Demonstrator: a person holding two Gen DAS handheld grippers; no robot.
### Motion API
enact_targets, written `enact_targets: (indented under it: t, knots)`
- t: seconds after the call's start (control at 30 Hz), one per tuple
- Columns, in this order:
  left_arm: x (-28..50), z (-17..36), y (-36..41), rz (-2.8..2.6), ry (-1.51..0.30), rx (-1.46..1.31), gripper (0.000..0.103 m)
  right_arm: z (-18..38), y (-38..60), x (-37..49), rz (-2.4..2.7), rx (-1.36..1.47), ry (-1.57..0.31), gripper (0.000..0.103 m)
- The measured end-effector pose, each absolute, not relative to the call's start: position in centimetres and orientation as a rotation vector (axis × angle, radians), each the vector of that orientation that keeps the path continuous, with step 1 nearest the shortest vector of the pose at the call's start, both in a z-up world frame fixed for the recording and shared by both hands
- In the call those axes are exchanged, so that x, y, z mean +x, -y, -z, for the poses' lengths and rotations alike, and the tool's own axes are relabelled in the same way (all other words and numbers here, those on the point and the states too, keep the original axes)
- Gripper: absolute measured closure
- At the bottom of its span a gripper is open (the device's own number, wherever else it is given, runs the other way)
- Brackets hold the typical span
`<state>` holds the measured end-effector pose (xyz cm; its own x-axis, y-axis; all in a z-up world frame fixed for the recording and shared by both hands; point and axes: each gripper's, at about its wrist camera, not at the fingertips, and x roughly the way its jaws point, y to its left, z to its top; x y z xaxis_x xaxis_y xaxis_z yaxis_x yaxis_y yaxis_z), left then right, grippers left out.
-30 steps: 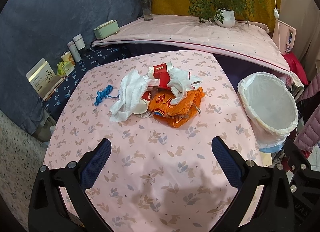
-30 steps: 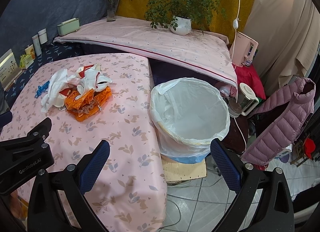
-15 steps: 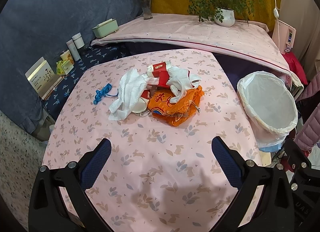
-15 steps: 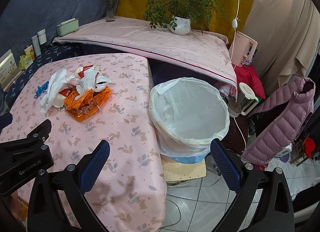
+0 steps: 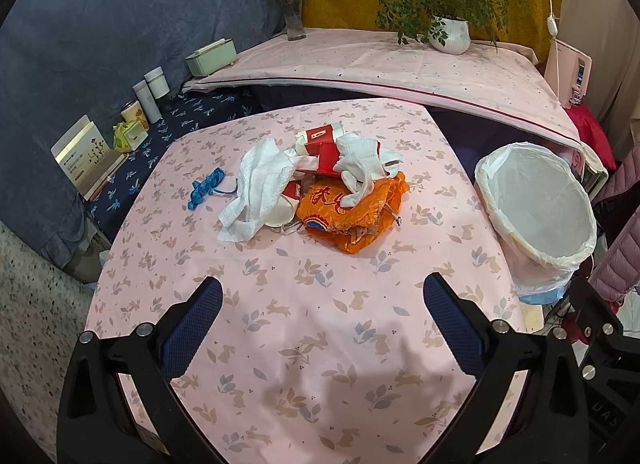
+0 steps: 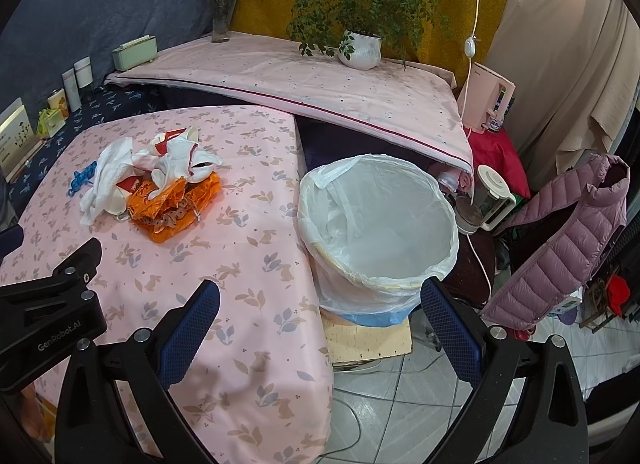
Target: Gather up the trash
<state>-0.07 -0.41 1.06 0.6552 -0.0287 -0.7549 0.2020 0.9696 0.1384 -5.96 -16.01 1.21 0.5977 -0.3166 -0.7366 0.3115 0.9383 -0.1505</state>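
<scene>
This is a room in someone's home. The surface wears a soft pink cloth with little rabbits and leaves on it. Behind it, a green leafy plant in a round white pot sits near a clear glass vase of small red flowers. A puffy pink-purple jacket hangs at the side. A round bin lined with a thin white plastic bag stands on the grey tiled floor. A pink water machine and a small glass jug with a white lid are close by. Blue and yellow cloths cover the walls.
</scene>
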Motion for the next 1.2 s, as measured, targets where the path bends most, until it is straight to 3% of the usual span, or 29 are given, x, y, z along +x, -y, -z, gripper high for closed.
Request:
enact_targets:
  t: [1.2]
  knots:
    - [0.4, -1.01, -0.23, 0.184, -0.81, 0.198, 0.007, -1.39, 16.29, -5.62, 0.407, 0.011, -0.834, 0.007]
